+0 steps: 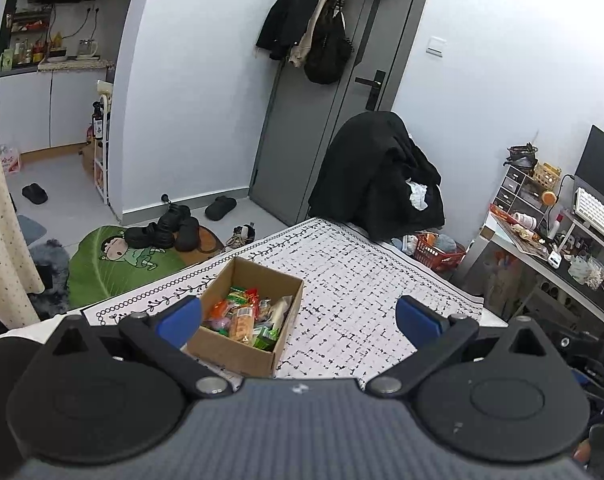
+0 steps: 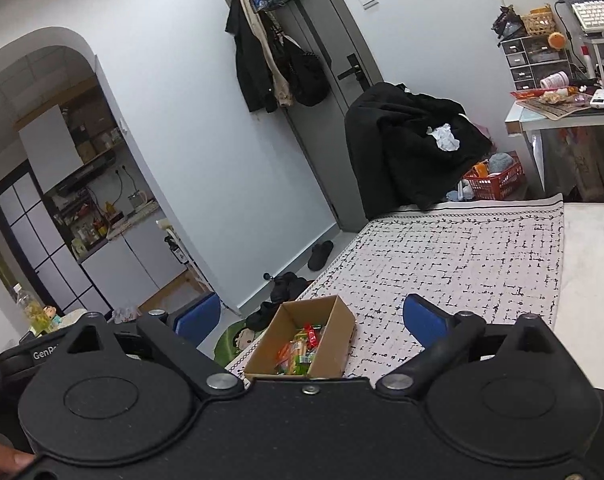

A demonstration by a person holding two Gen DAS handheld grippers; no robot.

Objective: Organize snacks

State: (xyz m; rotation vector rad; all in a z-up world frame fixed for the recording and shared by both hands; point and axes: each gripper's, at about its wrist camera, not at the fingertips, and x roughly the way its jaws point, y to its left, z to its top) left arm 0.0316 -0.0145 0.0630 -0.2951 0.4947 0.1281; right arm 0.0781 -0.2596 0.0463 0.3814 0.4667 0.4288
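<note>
From my left wrist camera, the far left shows a kitchen counter carrying bottles and a glass jug, too small for me to name further. Moving right, my left hand-held gripper has its blue pads spread wide, with nothing between them that they touch. Seen between those pads, the cardboard box sits open on the surface, which is covered by a white cloth with a black broken-grid print. The box stands near the cloth's left edge, close to the corner nearest me. Inside it I see a heap of snack packets: orange, green and red wrappers, plus a pale packet leaning along the right wall. They fill the nearer half of the box, and the far end shows bare cardboard. The cloth around the box carries nothing else.

Further right, past the surface, a red plastic basket stands on the floor beside a chair draped with black clothes; it holds something orange and something grey-blue, which I cannot identify. At the far right, a desk carries small drawer units and clutter.

From my right wrist camera, my right hand-held gripper is likewise spread wide and grips nothing, with the box showing below and between its pads.
</note>
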